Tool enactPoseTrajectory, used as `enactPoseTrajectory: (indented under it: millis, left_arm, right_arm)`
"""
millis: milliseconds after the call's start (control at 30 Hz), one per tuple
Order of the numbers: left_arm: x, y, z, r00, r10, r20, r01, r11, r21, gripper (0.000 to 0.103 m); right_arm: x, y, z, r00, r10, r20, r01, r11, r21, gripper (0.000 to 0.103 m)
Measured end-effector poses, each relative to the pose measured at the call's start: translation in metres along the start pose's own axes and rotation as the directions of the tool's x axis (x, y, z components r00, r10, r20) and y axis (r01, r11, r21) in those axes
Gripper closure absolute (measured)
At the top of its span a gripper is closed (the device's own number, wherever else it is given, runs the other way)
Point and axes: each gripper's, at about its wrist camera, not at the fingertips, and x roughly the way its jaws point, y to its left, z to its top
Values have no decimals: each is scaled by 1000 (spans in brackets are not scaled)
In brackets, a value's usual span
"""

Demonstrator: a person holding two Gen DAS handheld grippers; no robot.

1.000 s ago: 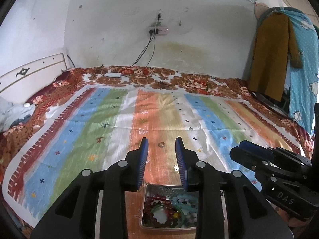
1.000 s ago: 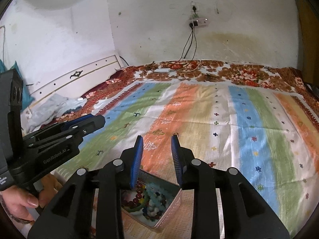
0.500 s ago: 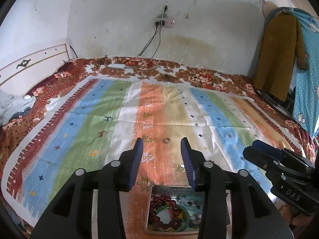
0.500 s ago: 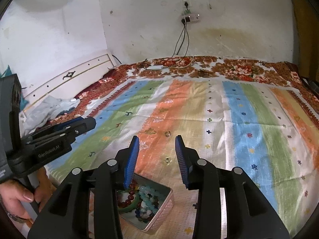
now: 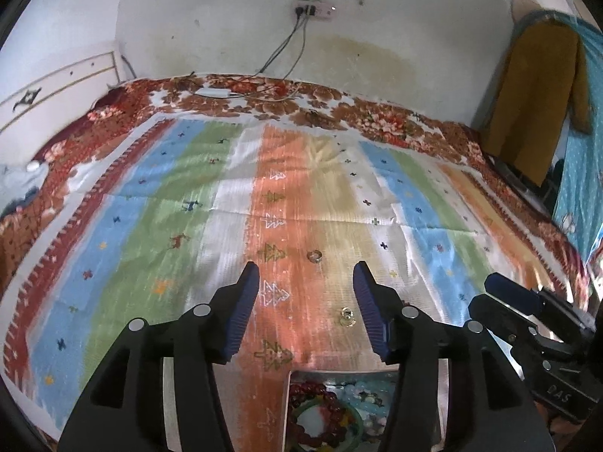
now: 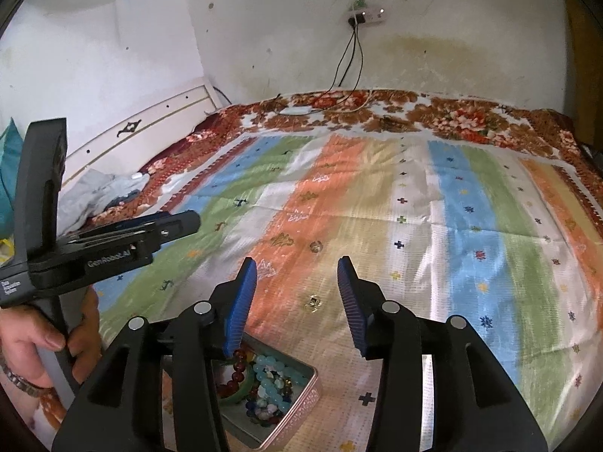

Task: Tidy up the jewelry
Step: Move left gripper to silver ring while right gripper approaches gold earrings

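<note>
A metal tin [image 5: 289,406] [image 6: 301,399] with bead bracelets and a green bangle sits on the striped bedspread, just below both grippers. A small ring [image 5: 314,256] [image 6: 316,245] lies on the orange stripe ahead. A tiny glinting piece [image 5: 346,317] [image 6: 312,301] lies nearer. My left gripper [image 5: 305,275] hovers over the orange stripe, its jaws opening with nothing between them. My right gripper [image 6: 296,269] hovers beside it, jaws also opening and empty. Each gripper shows in the other's view: the right [image 5: 490,290], the left [image 6: 190,222] held by a hand [image 6: 34,342].
The striped bedspread [image 5: 150,233] covers a floral-sheeted bed. A white device with cables [image 5: 213,92] lies at the far edge under a wall socket [image 5: 312,9]. Clothes [image 5: 535,94] hang at the right. A grey cloth [image 6: 94,196] lies by the headboard on the left.
Both grippers have moved forward over the bedspread and tipped down a little. Their jaws have spread wider. The tin has slid toward the bottom of both views.
</note>
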Motion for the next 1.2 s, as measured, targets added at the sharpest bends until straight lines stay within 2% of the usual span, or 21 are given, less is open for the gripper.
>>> enactPoseTrajectory:
  millis: [233, 533, 867, 967, 1033, 1200]
  left_arm:
    - [29, 4, 13, 997, -11, -70, 11, 1000, 7, 45]
    - [61, 12, 22, 984, -71, -165, 63, 997, -51, 42]
    - [105, 22, 28, 947, -140, -289, 108, 986, -126, 41]
    - [118, 26, 30, 936, -155, -316, 113, 983, -147, 41]
    - [129, 27, 32, 927, -165, -336, 118, 981, -155, 41]
    - [148, 25, 36, 913, -166, -373, 122, 983, -140, 41]
  right_arm:
    - [24, -8, 5, 994, 55, -99, -52, 998, 39, 52]
    - [50, -9, 9, 981, 59, -186, -59, 998, 9, 47]
    - [84, -13, 10, 954, 60, -295, -73, 997, -34, 47]
    - [86, -16, 13, 962, 27, -270, -40, 998, -44, 47]
    - [94, -20, 13, 952, 46, -304, -58, 998, -29, 47]
    - [113, -24, 10, 934, 37, -356, -55, 998, -40, 47]
